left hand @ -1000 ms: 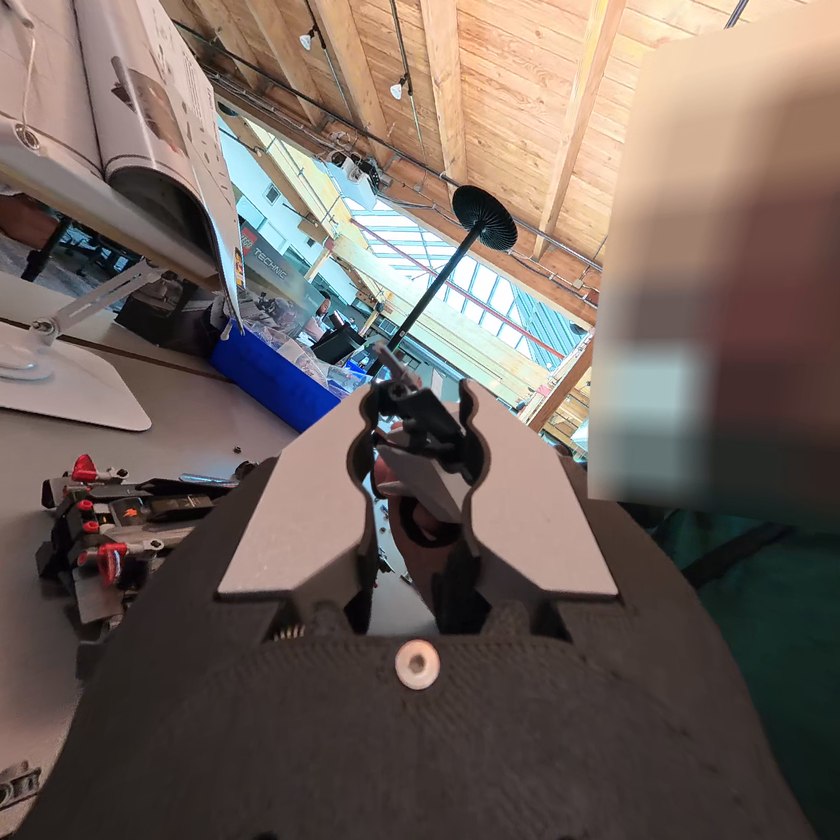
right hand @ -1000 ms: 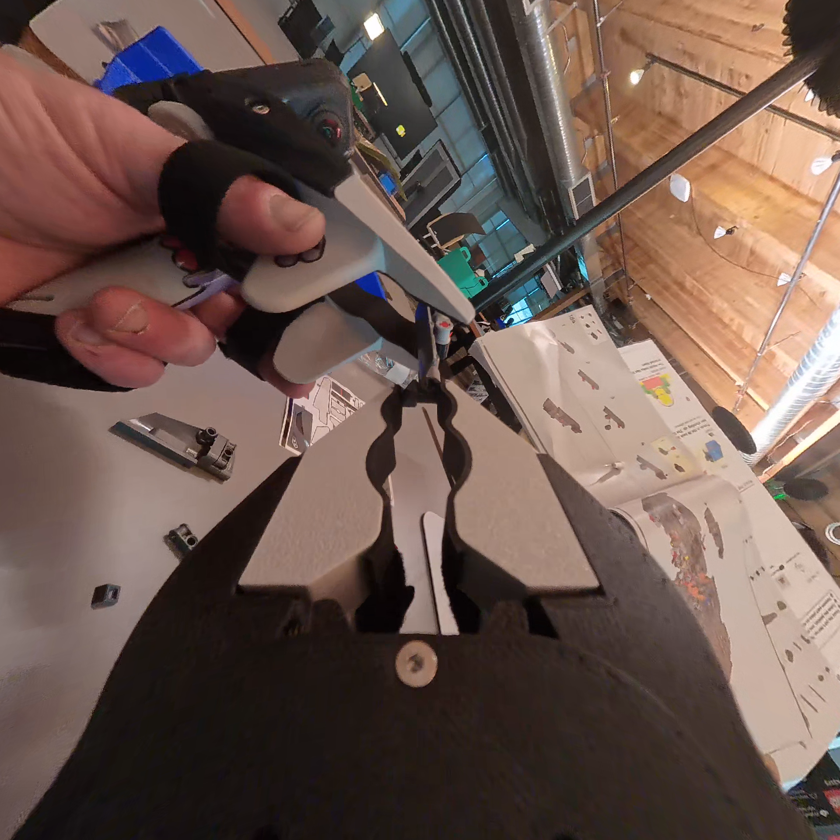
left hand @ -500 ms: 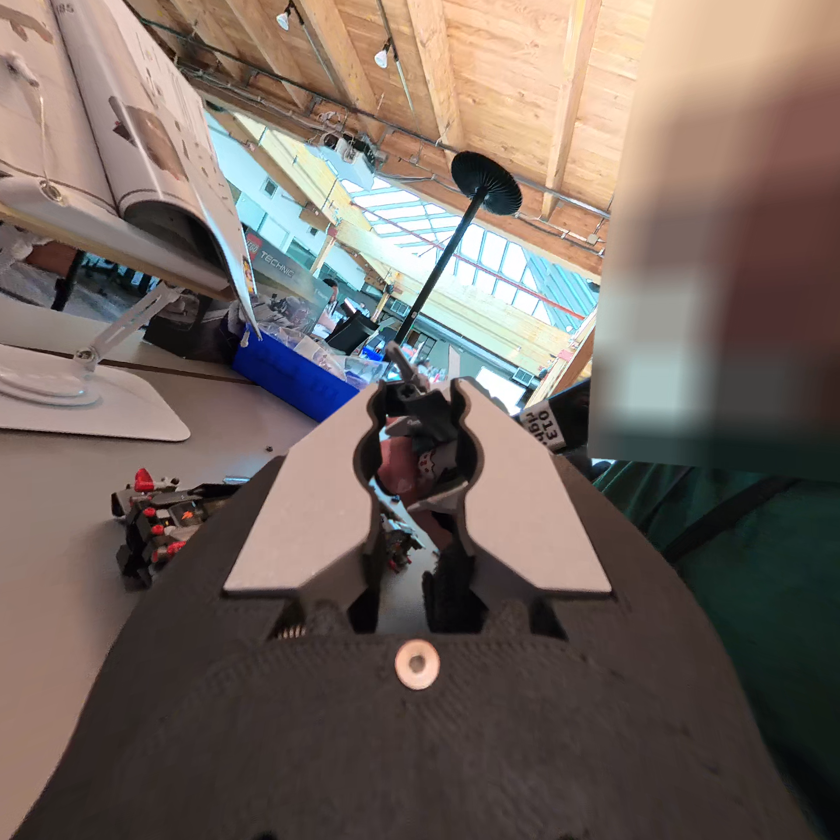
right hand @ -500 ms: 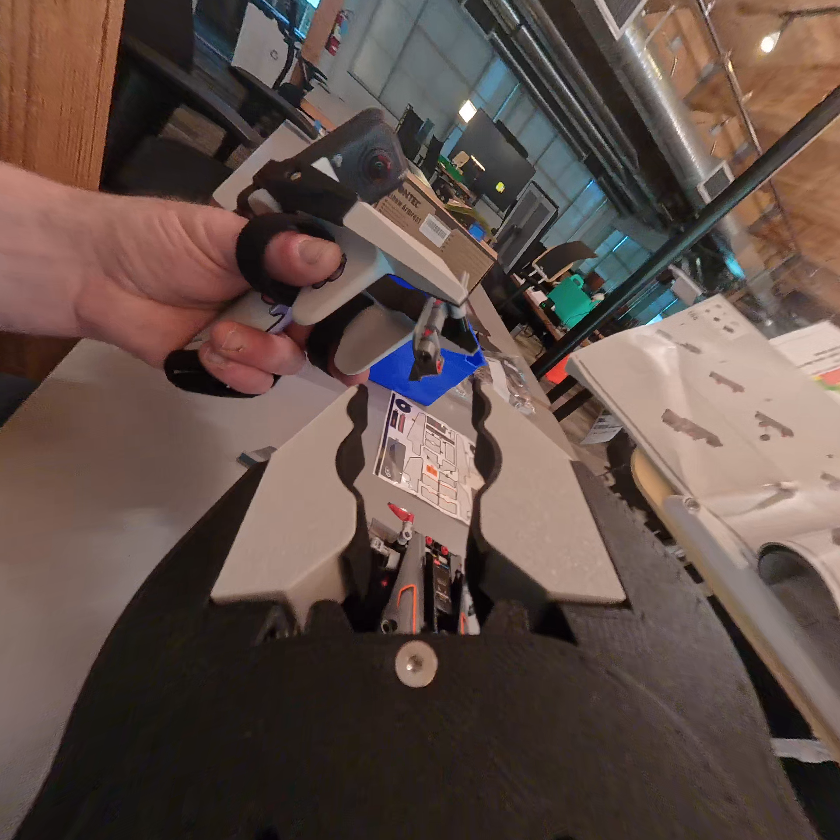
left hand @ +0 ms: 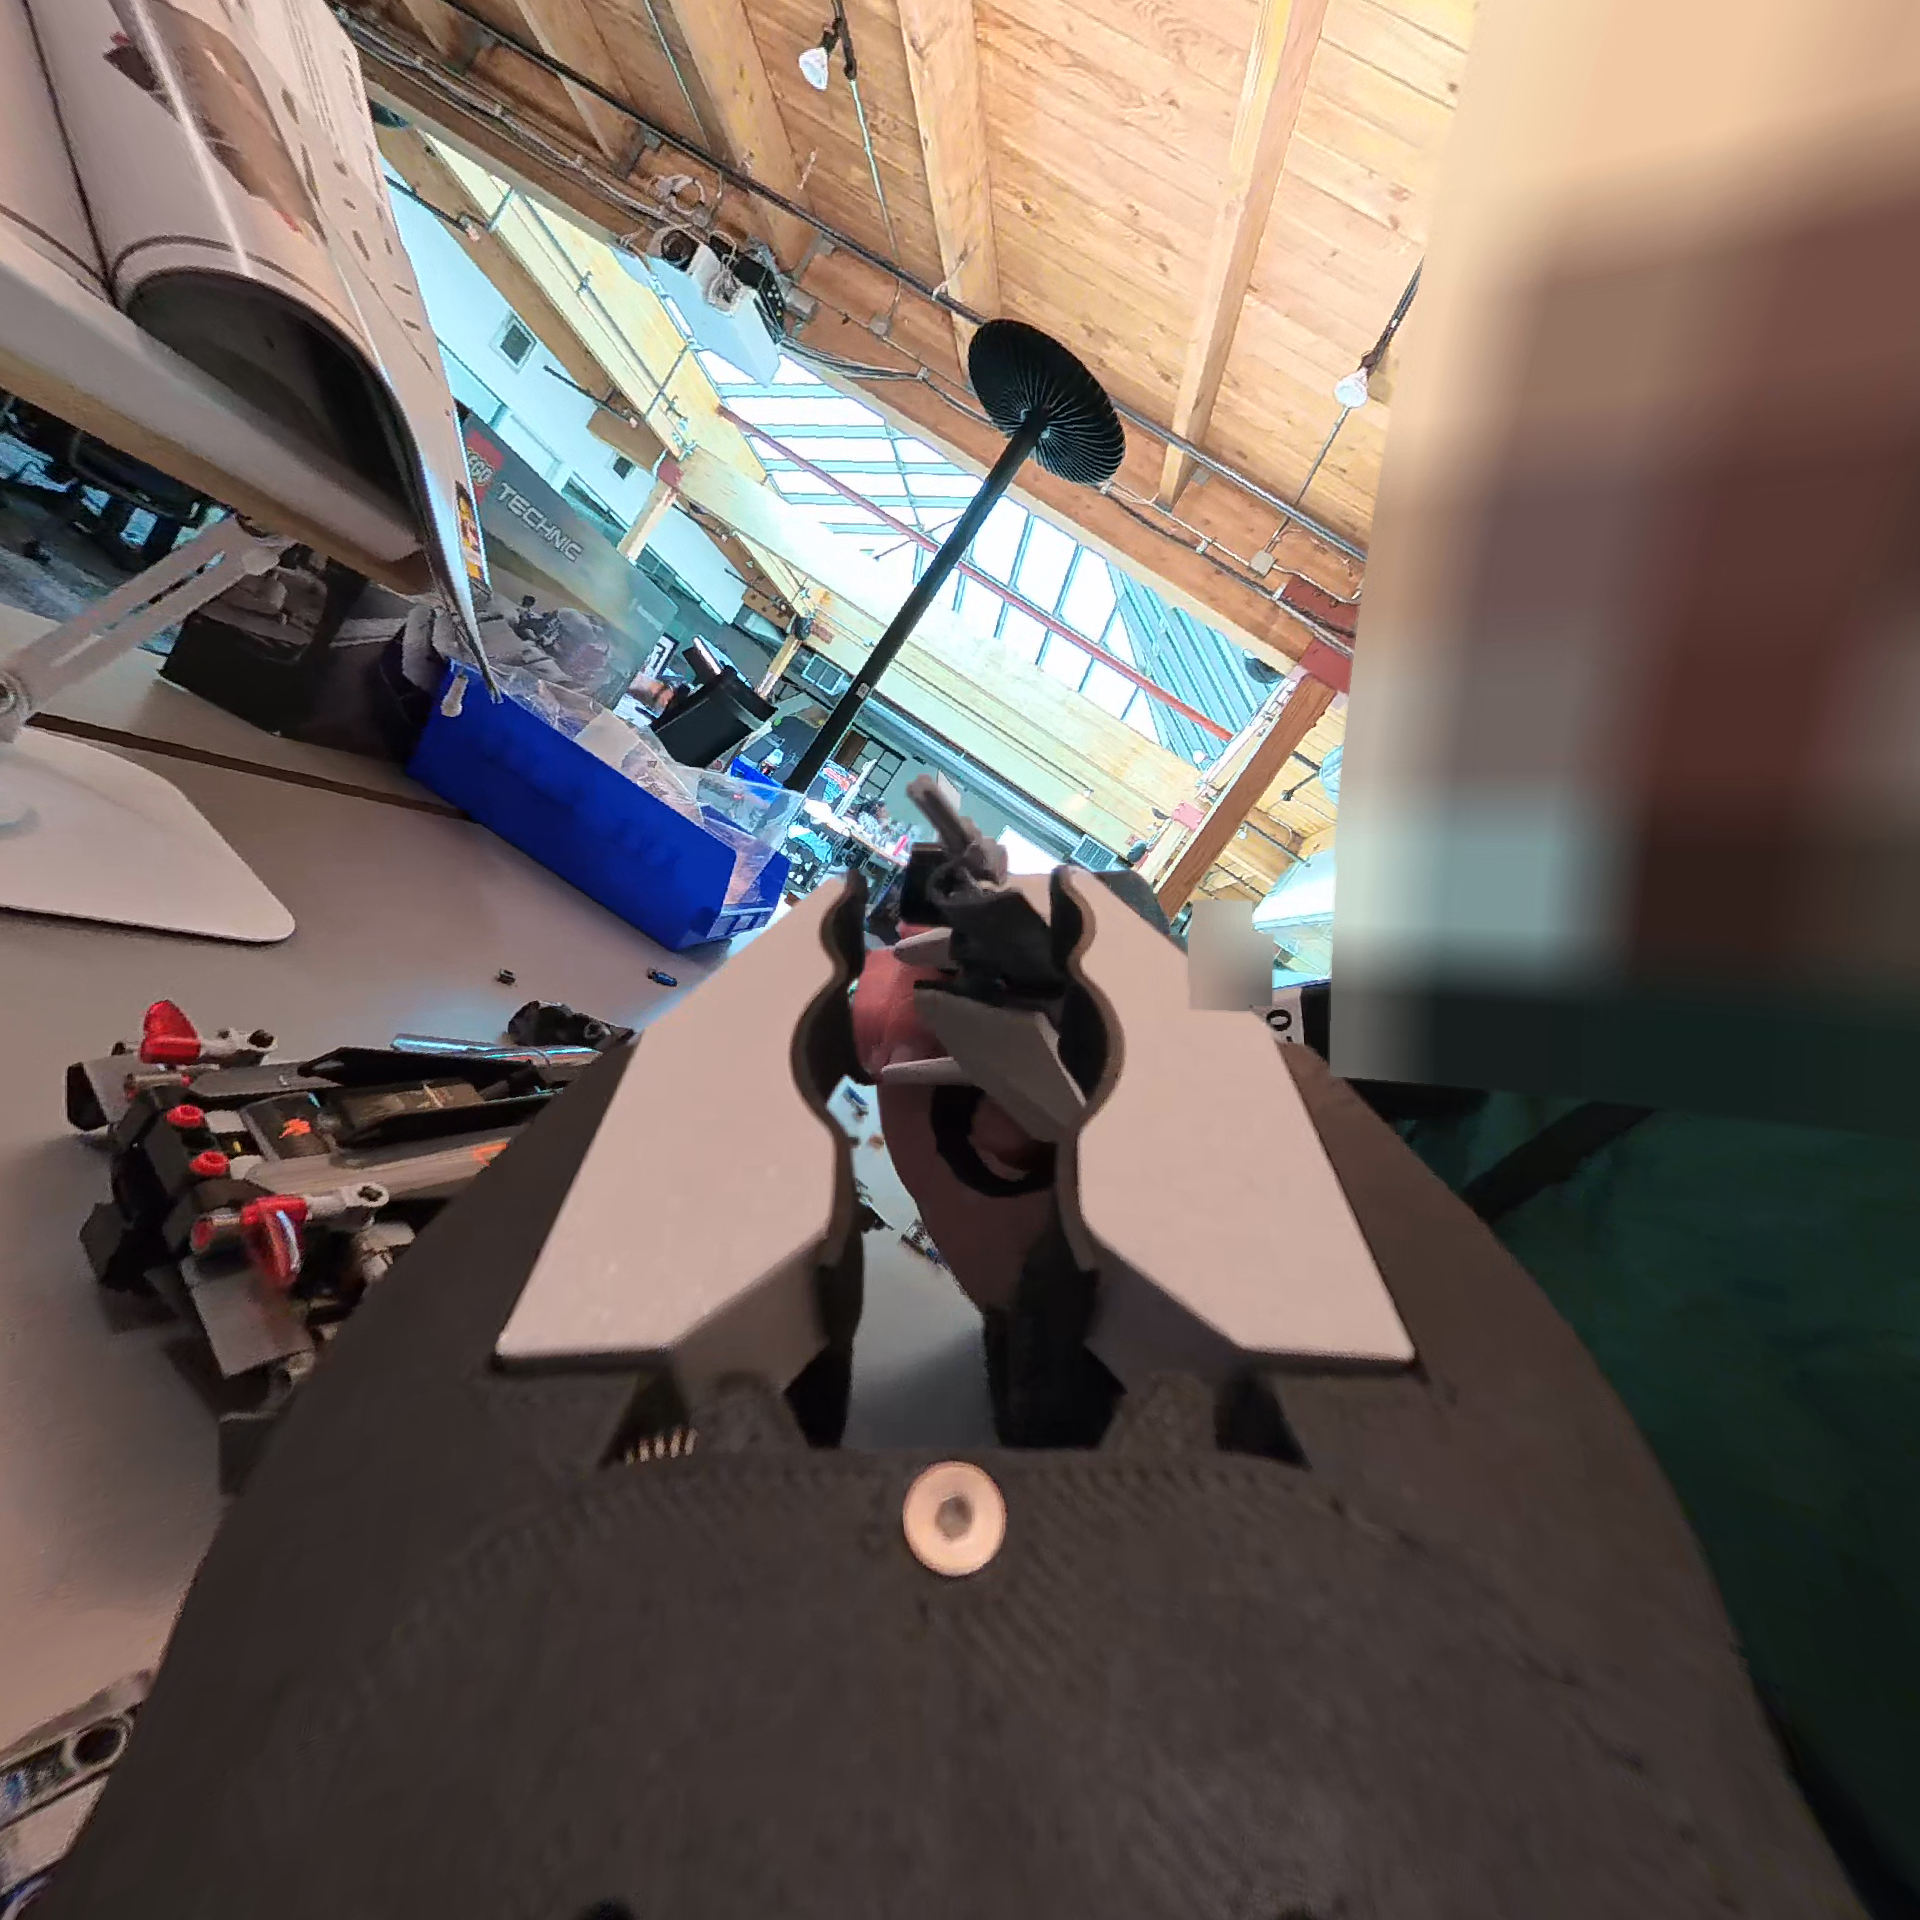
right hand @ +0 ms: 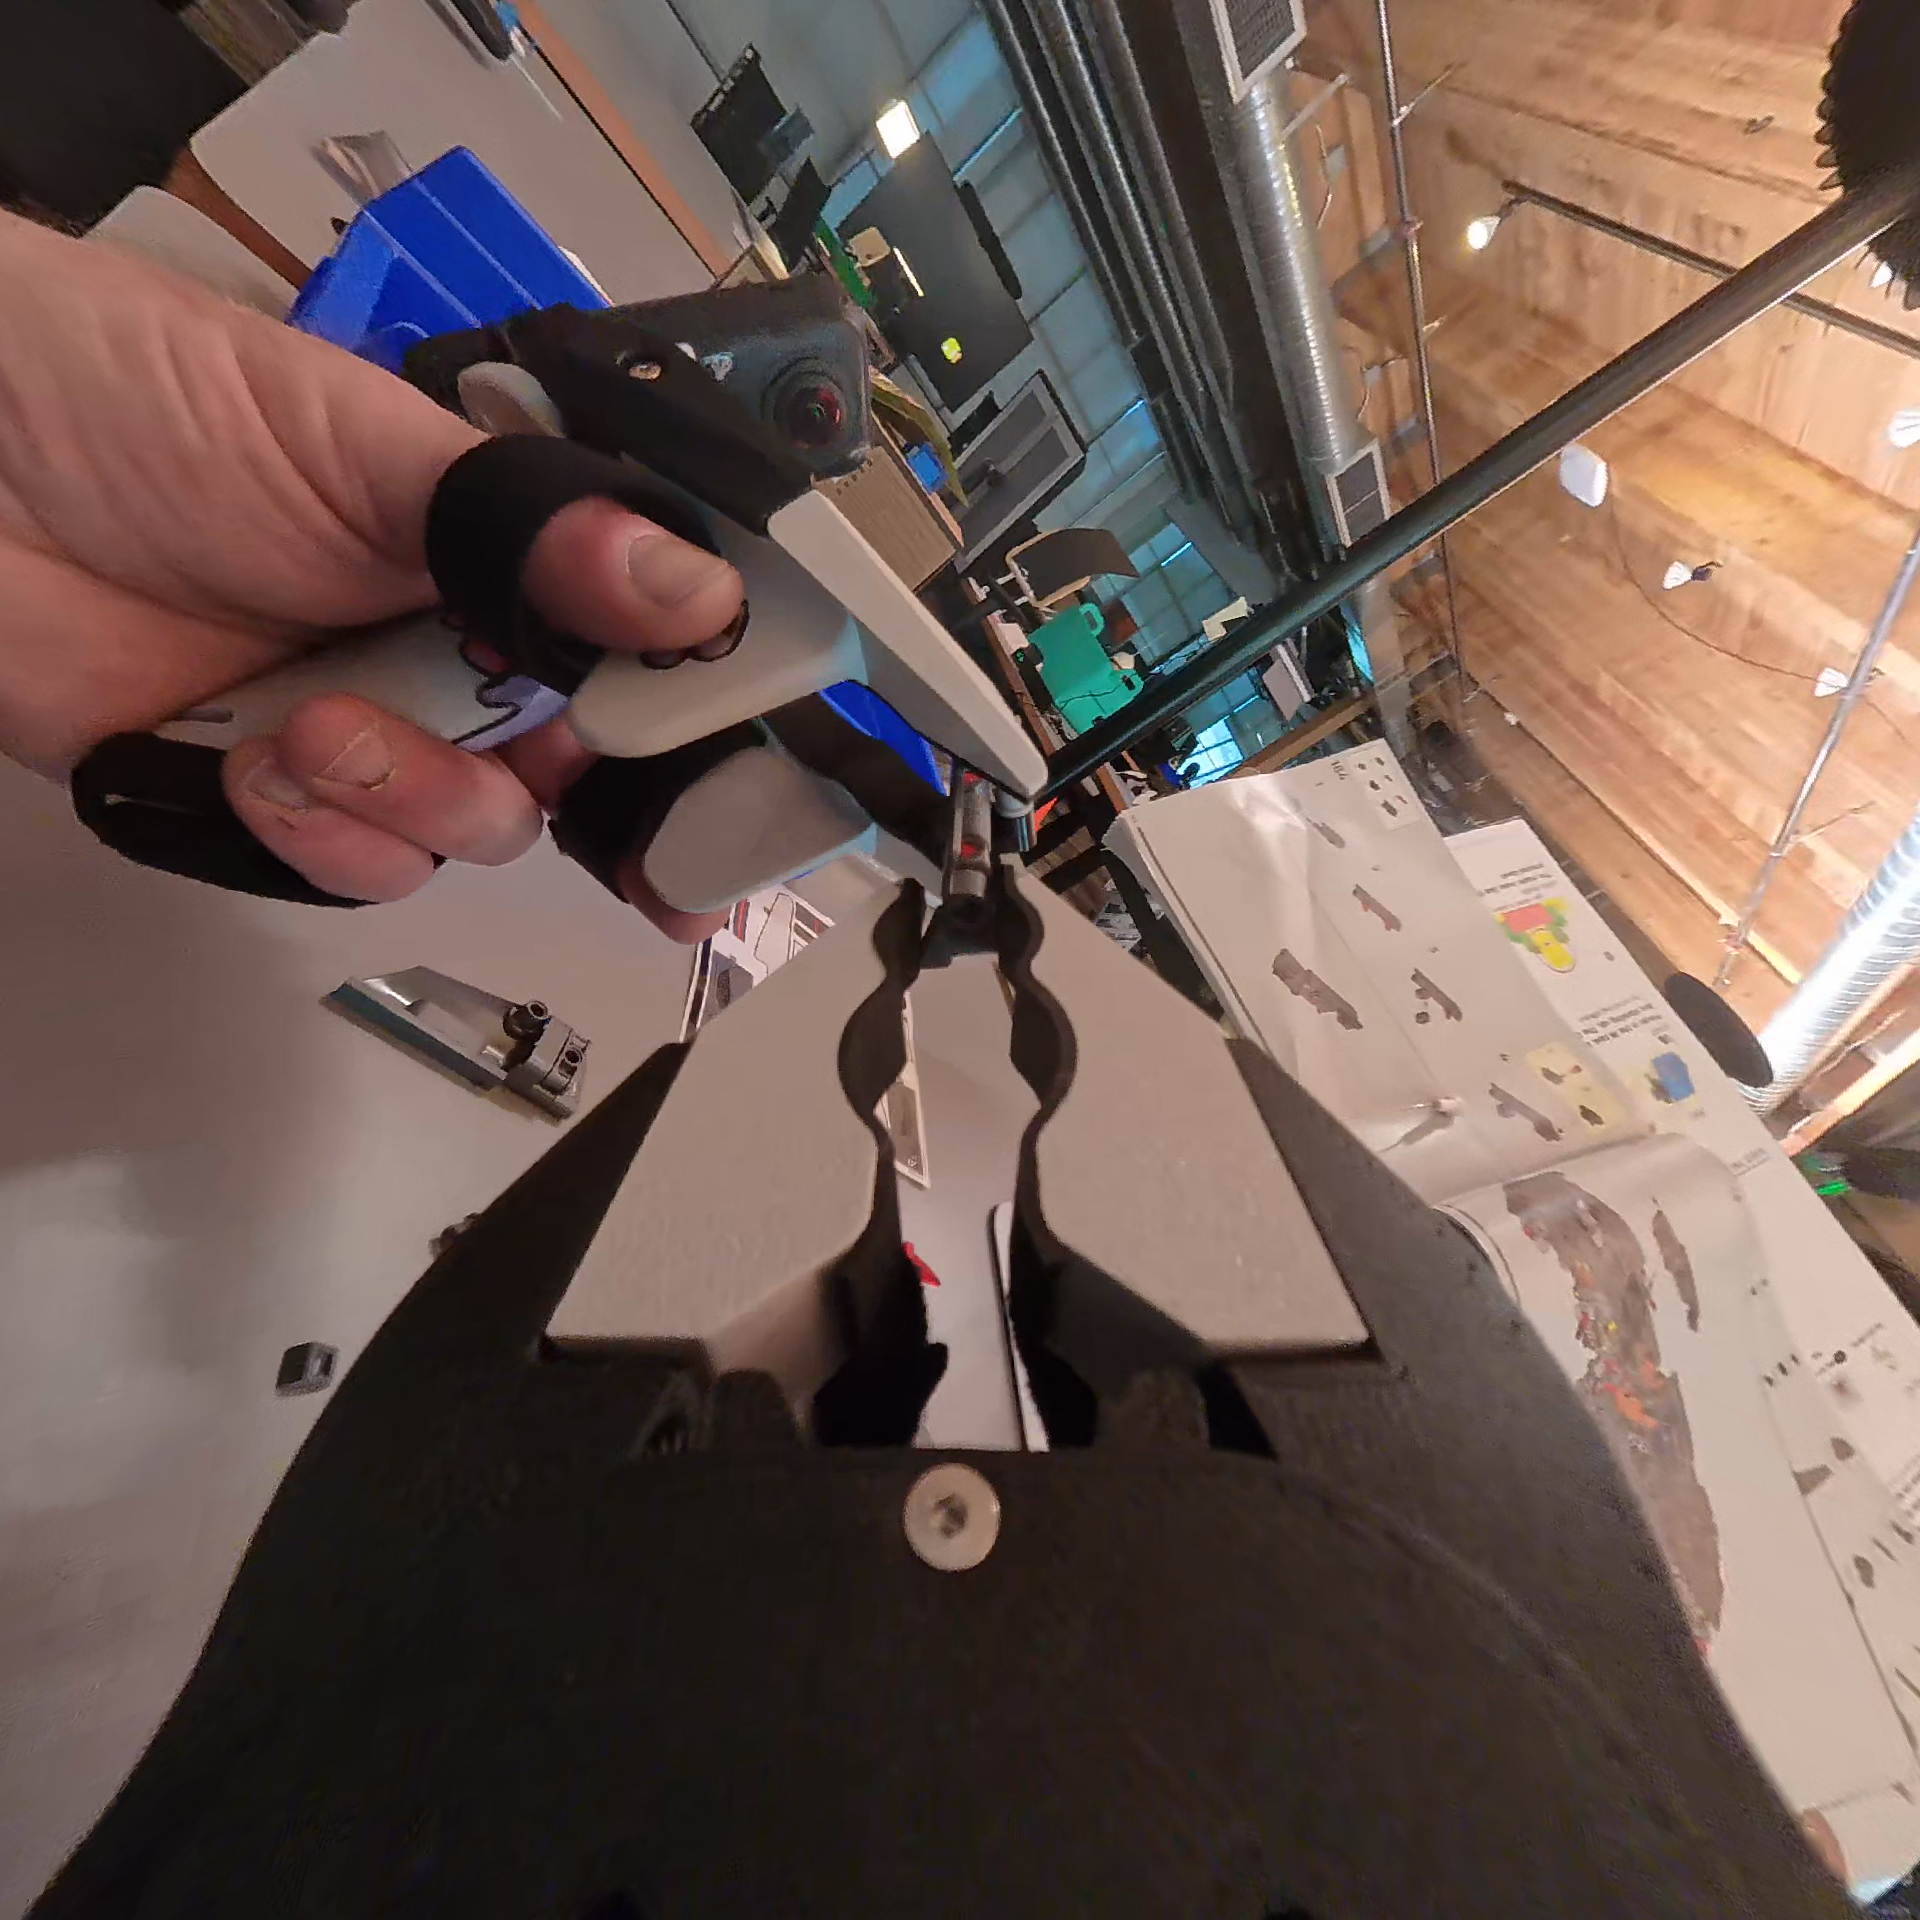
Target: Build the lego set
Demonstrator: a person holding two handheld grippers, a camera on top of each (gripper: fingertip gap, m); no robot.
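A half-built lego model (left hand: 281, 1164) lies on the grey table (left hand: 395, 935). Above it, the left gripper (right hand: 977, 821) and right gripper (right hand: 961, 914) meet tip to tip, each clamped on one small lego assembly (right hand: 968, 852).

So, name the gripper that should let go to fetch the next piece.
Right, probably. The left gripper clamps the small dark part across its body; the right gripper seems only to nip one end with its tips.

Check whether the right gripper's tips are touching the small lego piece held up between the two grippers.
Touching. The right wrist view shows the right gripper with its tips closed around the lower end of the small lego piece, no gap visible.
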